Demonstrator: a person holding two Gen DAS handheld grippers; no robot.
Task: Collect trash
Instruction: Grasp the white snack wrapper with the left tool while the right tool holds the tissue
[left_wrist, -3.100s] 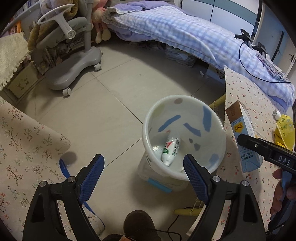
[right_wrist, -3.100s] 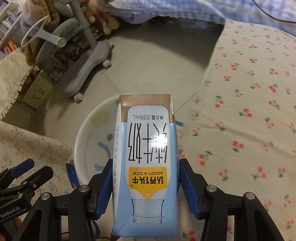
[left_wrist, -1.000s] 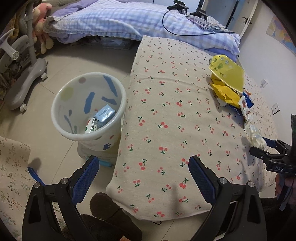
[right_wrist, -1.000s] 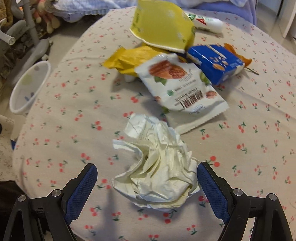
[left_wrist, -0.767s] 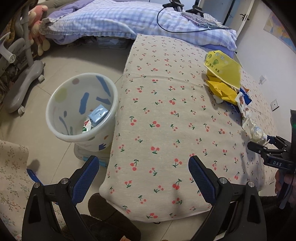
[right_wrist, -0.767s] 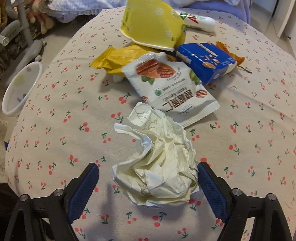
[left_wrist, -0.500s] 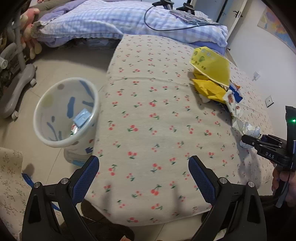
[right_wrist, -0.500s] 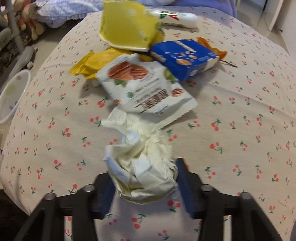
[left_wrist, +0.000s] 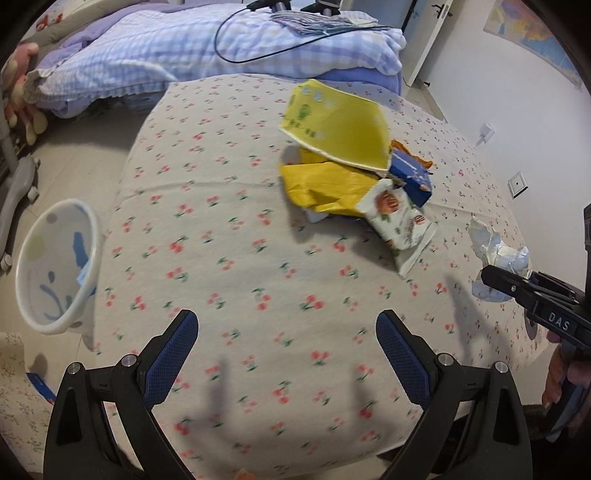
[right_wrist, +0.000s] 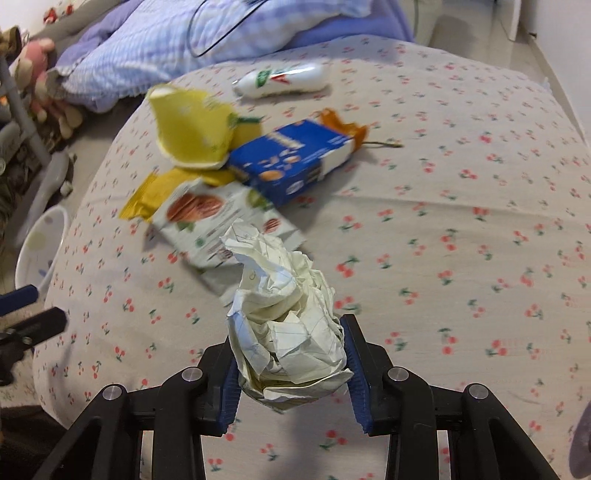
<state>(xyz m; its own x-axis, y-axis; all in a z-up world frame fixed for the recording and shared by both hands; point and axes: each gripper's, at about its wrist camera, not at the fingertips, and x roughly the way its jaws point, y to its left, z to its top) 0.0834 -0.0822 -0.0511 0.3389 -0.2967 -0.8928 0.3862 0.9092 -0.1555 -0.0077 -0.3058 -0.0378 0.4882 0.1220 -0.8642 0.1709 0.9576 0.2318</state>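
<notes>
- Over the cherry-print tablecloth, in the left wrist view, the left gripper hangs with its blue-padded jaws spread wide and nothing between them.
- Off the table's left edge, down on the floor, stands the white trash bin; a bit of blue shows inside it.
- Toward the table's far right lies a heap: a yellow paper cup, a yellow wrapper, a blue box and a white snack bag.
- At the right edge, the right gripper holds a crumpled paper ball.
- From the right wrist view, the right gripper has just been closing; its pads now pinch the crumpled paper ball from both sides.
- Beyond it lie the white snack bag, blue box, yellow paper cup and a white tube; the trash bin is at the left.
</notes>
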